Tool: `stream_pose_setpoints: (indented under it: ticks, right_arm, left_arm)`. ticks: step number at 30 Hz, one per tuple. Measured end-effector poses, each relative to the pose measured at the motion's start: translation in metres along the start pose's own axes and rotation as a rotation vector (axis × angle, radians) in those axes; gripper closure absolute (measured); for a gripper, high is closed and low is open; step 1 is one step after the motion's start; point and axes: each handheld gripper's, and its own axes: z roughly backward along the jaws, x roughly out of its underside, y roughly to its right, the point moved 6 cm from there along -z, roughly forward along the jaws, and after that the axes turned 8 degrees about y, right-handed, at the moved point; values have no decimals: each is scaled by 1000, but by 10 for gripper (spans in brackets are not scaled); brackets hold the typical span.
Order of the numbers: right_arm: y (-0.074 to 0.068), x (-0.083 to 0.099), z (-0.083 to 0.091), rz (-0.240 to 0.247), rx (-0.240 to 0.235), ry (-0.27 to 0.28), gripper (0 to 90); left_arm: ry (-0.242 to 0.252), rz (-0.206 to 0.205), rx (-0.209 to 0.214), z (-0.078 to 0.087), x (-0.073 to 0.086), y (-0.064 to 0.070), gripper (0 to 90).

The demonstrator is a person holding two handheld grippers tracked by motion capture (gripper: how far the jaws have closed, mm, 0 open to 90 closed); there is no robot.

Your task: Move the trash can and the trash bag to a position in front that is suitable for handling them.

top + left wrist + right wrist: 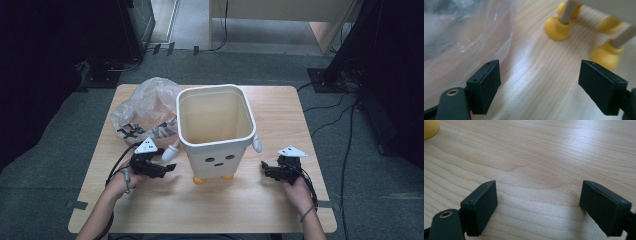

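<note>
A white bin (216,125) with a drawn face, small white arms and yellow feet stands open-topped in the middle of the wooden table (280,210). A crumpled clear plastic bag (142,107) with black print lies to its left. My left gripper (167,169) rests low at the bin's front left, open, with bare wood between its jaws; the bag (461,37) is at its left and the bin's yellow feet (556,28) ahead. My right gripper (265,170) sits at the bin's front right, open over bare table, a yellow foot (430,128) at the far left.
The table has rounded corners and bare wood along its front and right side. Grey carpet surrounds it, with black cables (345,130) on the floor at the right and dark stands (107,65) behind.
</note>
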Motion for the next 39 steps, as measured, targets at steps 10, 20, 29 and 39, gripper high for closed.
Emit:
stream_pose_setpoints:
  ticks: [10, 20, 29, 39]
  right_arm:
    - [0, 0, 0, 0, 0, 0, 146]
    - [0, 0, 0, 0, 0, 0, 146]
    - [0, 0, 0, 0, 0, 0, 146]
    - [0, 0, 0, 0, 0, 0, 146]
  left_arm:
    - [-28, -21, 73, 8, -5, 10, 183]
    - [-95, -100, 64, 13, 3, 9, 183]
    - [-108, -81, 53, 20, 0, 8, 183]
    - [-91, -43, 59, 35, -12, 10, 183]
